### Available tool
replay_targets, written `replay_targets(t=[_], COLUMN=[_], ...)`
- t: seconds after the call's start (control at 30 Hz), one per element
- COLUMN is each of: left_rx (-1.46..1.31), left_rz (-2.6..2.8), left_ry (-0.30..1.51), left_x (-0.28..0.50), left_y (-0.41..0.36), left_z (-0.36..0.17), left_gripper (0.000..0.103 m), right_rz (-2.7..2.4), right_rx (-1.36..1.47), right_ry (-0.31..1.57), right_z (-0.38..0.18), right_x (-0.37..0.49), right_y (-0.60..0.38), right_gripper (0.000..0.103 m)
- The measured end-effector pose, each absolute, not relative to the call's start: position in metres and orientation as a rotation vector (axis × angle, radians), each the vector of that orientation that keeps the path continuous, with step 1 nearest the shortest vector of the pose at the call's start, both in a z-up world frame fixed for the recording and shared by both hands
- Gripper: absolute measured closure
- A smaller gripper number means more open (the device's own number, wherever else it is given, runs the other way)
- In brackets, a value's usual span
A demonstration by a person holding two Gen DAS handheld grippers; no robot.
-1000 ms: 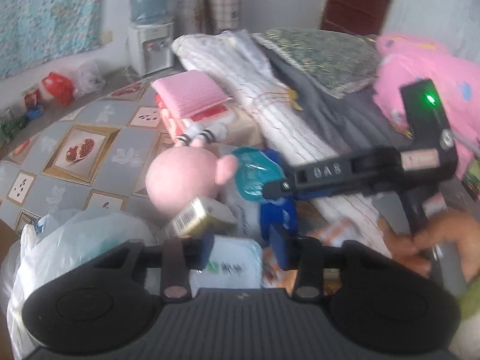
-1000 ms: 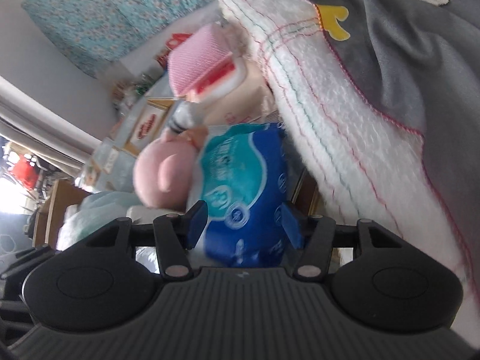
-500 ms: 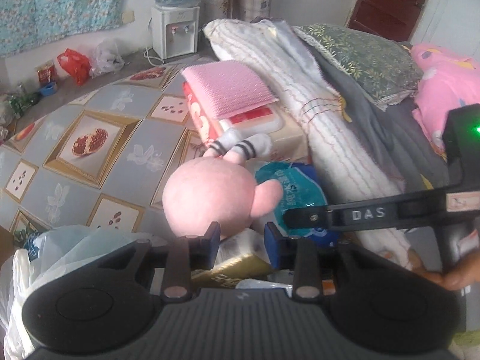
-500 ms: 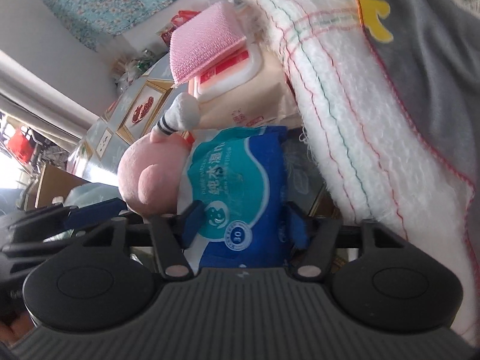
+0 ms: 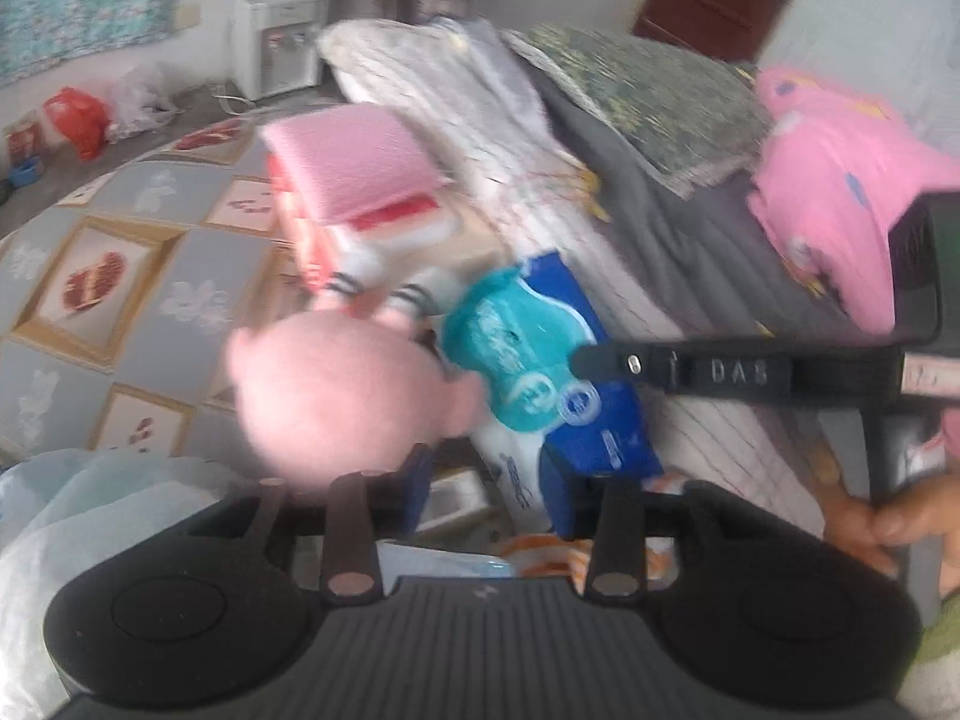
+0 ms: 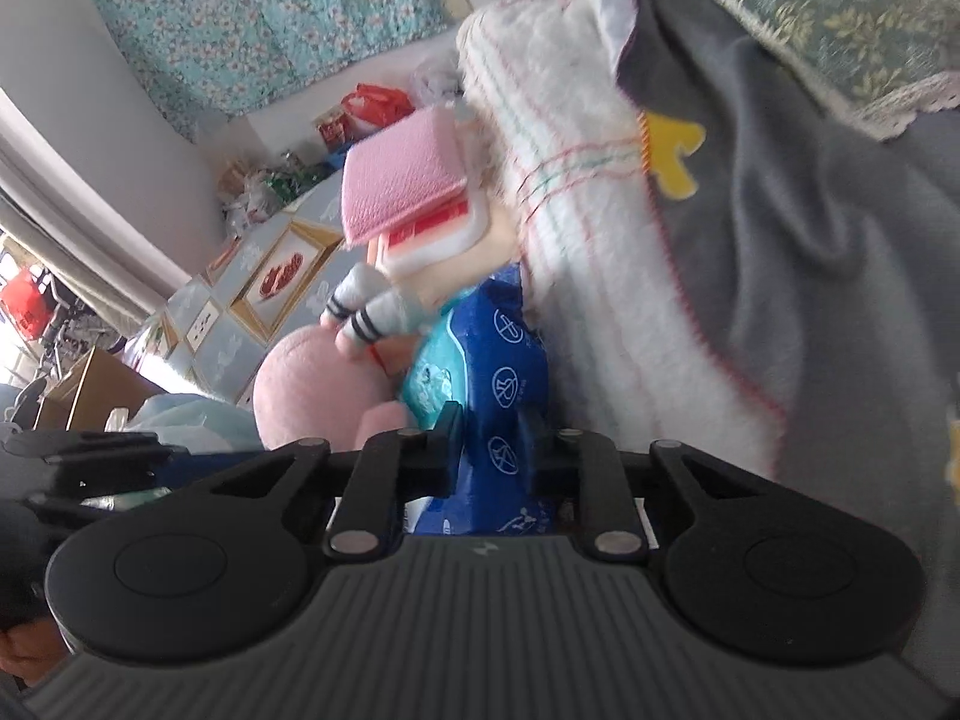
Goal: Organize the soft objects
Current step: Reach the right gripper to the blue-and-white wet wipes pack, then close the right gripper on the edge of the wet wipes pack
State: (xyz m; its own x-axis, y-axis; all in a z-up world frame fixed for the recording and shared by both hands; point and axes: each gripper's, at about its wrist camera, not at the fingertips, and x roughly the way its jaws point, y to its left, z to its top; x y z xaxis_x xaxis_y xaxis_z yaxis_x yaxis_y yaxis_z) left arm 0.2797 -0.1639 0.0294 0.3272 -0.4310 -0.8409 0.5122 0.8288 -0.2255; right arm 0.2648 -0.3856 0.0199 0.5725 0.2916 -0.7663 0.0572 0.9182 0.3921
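A pink plush toy [image 5: 342, 396] with grey striped socks lies on the patterned floor beside the bed. A blue and teal wipes pack [image 5: 540, 360] lies next to it. My right gripper [image 6: 489, 447] is shut on the wipes pack [image 6: 498, 372]; the plush [image 6: 318, 390] sits just left of it. My left gripper [image 5: 489, 489] is open and empty, its fingers just below the plush and the pack. The right gripper's black body [image 5: 750, 369] reaches in from the right in the left wrist view.
A pink pad on a red and white pack [image 5: 354, 174] sits on a box by the bed. White blanket [image 6: 588, 228], grey cloth [image 6: 810, 252] and a pink blanket [image 5: 840, 192] cover the bed. A pale plastic bag [image 5: 90, 516] lies at lower left.
My right gripper has closed in on the wipes pack and turned it edge-on. My left gripper has opened wider and shifted right, closer to the plush and the pack.
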Motion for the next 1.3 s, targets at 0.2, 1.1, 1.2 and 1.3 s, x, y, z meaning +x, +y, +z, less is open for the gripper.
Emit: replay_targets(t=[0.2, 1.1, 1.2, 1.3], left_rx=[0.101, 0.124, 0.129, 0.131], left_rz=[-0.664, -0.596, -0.592, -0.588], left_ry=[1.141, 1.288, 1.274, 1.254], left_x=[0.283, 0.316, 0.315, 0.313], left_y=[-0.19, -0.246, -0.248, -0.247], left_z=[0.013, -0.023, -0.024, -0.022], left_gripper=[0.047, 0.02, 0.024, 0.025], right_rz=[0.13, 0.163, 0.193, 0.209], right_rx=[0.387, 0.565, 0.539, 0.518], right_ry=[0.965, 1.116, 1.134, 1.122], right_z=[0.017, -0.011, -0.014, -0.013], right_x=[0.257, 0.281, 0.287, 0.286], right_y=[-0.394, -0.41, -0.403, -0.398], right_gripper=[0.087, 0.06, 0.051, 0.051])
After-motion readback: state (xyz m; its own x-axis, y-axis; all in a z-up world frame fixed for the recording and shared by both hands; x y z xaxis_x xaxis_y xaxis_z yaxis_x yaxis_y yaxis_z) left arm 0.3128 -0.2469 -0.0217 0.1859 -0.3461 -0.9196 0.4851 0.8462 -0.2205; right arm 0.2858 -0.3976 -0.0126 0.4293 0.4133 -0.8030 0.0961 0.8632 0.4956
